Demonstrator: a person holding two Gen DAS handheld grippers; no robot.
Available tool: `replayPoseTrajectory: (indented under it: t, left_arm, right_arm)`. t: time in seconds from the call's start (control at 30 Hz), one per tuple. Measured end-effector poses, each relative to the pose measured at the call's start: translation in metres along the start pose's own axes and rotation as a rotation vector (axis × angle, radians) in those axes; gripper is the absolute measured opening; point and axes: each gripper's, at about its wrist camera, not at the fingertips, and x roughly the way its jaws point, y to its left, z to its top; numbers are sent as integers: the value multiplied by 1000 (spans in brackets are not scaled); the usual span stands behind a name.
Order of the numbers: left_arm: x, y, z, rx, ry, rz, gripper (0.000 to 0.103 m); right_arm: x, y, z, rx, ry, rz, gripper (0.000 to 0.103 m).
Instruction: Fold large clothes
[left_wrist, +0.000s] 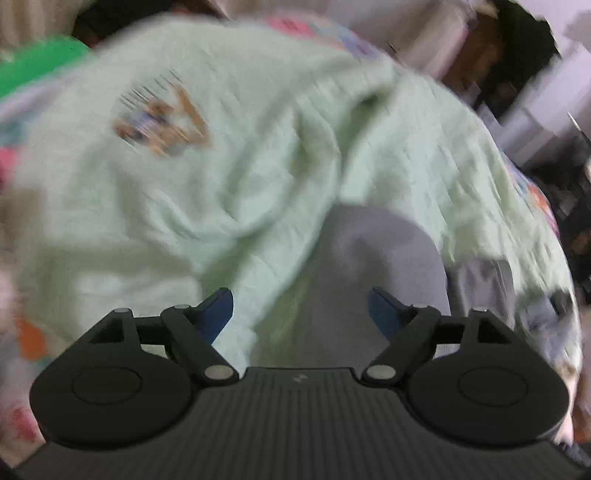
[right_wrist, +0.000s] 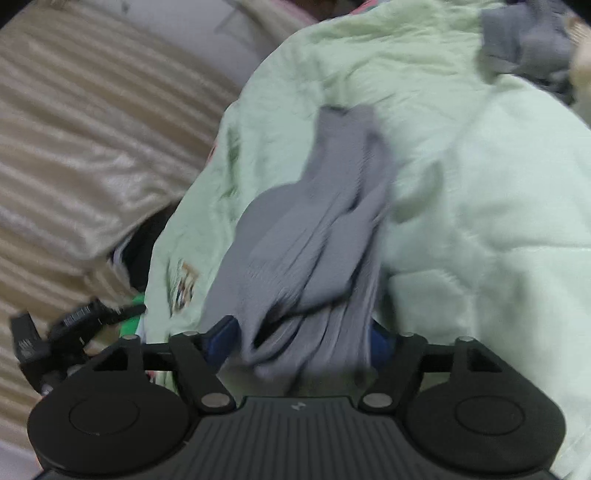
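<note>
A pale green sweatshirt (left_wrist: 229, 177) with a printed emblem (left_wrist: 162, 125) lies crumpled across the bed. Its grey ribbed cuff (left_wrist: 376, 258) lies just ahead of my left gripper (left_wrist: 301, 314), which is open, its blue pads wide apart over green cloth and the cuff. In the right wrist view the same sweatshirt (right_wrist: 461, 184) fills the frame. A grey ribbed cuff (right_wrist: 314, 240) hangs between the fingers of my right gripper (right_wrist: 301, 339), whose jaws stand wide and loose around it. The right pad is partly hidden by the cloth. More grey ribbing (right_wrist: 528, 48) shows at the top right.
A colourful patterned bedsheet (left_wrist: 535, 199) shows under the sweatshirt. A bright green item (left_wrist: 40, 66) lies at the far left. Beige striped fabric (right_wrist: 74, 129) borders the bed. A black device (right_wrist: 55, 339) sits at the left. Dark clutter (left_wrist: 524, 48) stands beyond the bed.
</note>
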Motion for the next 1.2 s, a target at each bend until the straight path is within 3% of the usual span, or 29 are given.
replayPoseTrajectory:
  t: [0.1,0.23,0.27,0.3,0.33,0.37,0.47,0.6,0.67,0.73,0.77,0.83,0.9,0.97,1.1,1.2]
  left_arm:
    - [42,12,-6,-41,99,-75,82]
    - [63,28,-18,-153,100,-171,87]
    - [64,30,-18,-152,99,-181,87]
    - [64,31,-19,-143,98,-181,87]
    - [60,30,-20,-126,93,-168,87]
    - [55,27,-20,-100,85,-144,87]
    - [42,15,-15,-20,59,-93,87]
    - [24,-6,-9,117,38,-6,87]
    - [16,-18,-10,173,29,44,87]
    - [5,-32,-12,222,21,39,87]
    - [-2,-38,-13,247,26,16,87]
    - [-14,-51,-15,292,41,-31,87]
    - [-20,-62,-17,317,65,-71,88]
    - [-19,-66,-16,278,81,-67,88]
    - [-10,-57,-11,210,109,-48,88]
    - [-10,-44,-10,177,112,-29,88]
  right_arm:
    - [18,-21,1,104,31,42,81]
    - [36,-13,3,93,23,21,89]
    - [42,-8,3,81,30,10,84]
    - [48,-3,4,68,37,-1,72]
    - [56,3,4,18,47,45,39]
    - [59,6,4,-2,51,62,30]
    - [41,36,1,-257,-30,29,24]
    - [4,52,-17,-448,-51,-84,24]
    - [-5,42,-29,-490,72,-215,29]
    - [-13,39,-31,-497,112,-261,32]
    - [-15,41,-30,-510,120,-268,38]
    - [-36,56,-26,-599,51,-258,54]
    - [-42,70,-26,-683,7,-225,55]
    - [-40,92,-33,-816,-28,-173,65]
    - [-6,126,-72,-1116,1,-140,69]
    - [31,141,-96,-1287,33,-192,69]
